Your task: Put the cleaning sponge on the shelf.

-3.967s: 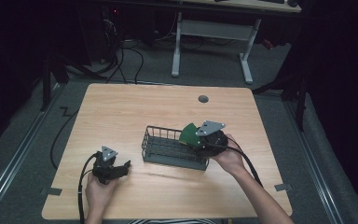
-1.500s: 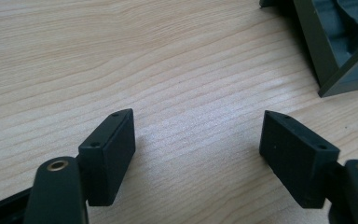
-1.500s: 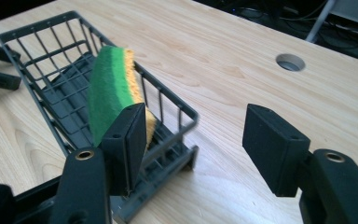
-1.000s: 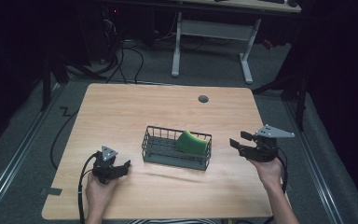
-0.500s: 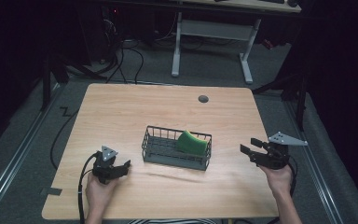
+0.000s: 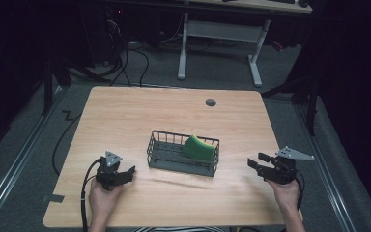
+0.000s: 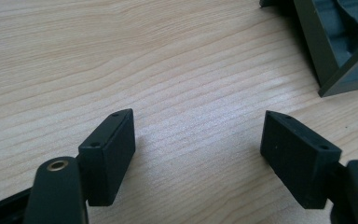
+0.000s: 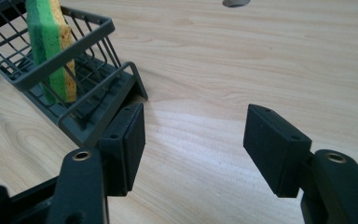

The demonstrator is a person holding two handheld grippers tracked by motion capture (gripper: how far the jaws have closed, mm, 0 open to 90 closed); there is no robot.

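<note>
The sponge stands on edge in the basket between my 2 grippers. My left gripper and right gripper are both spread wide, empty, above the table.

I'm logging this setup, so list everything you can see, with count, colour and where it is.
table: one, light wood, middle of the high view.
wire basket: one, dark grey, centre of the table, nearer the person's edge.
sponge: one, green with a yellow side, standing on edge in the basket's right end.
round hole: one, dark grey, in the tabletop near its far edge.
desk frame: one, white legs, on the floor beyond the table.
cables: several, black, on the grey floor behind the table.
left tool: one, black, open, near the table's front left, empty.
right tool: one, black, open, right of the basket, empty.
hands: two, each holding a tool.
</note>
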